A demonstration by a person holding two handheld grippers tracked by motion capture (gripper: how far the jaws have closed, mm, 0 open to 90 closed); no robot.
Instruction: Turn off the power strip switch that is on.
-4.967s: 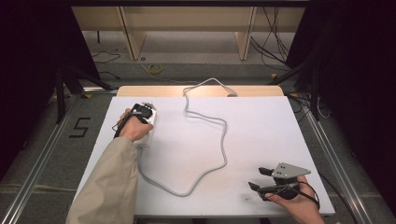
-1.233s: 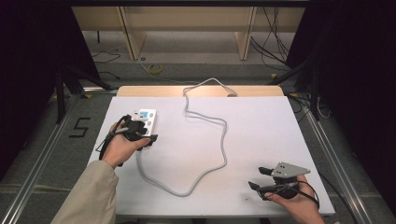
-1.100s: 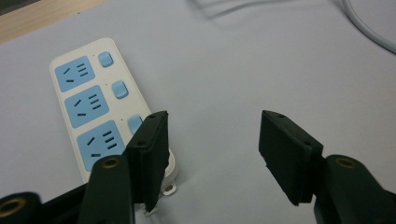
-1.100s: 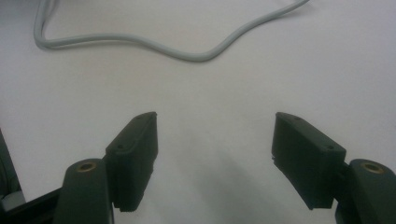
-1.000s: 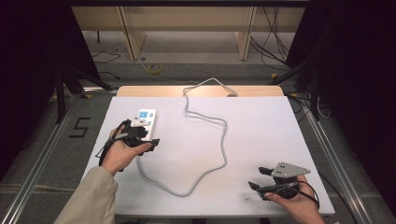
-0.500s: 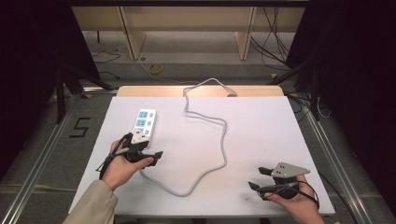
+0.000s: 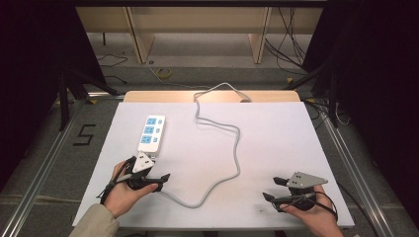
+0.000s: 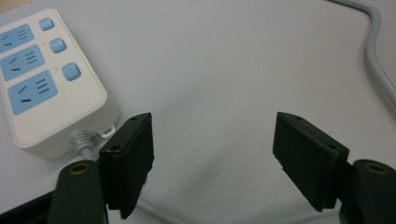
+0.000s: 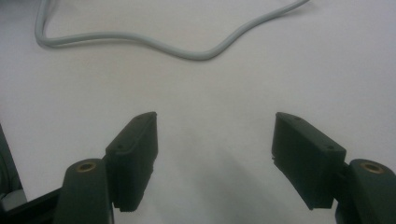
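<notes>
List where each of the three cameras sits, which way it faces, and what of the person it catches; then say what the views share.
High view: above the person's side, looking forward and down on the white table; both hands hold the left claw and right claw.
Left gripper view: rides the left claw, jaws apart, facing the white three-socket power strip.
Right gripper view: rides the right claw, jaws apart, facing bare tabletop.
Shared: the grey power cord.

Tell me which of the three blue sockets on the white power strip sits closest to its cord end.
The largest-looking blue socket, nearest the grey cord; the other two lie beyond it.
</notes>
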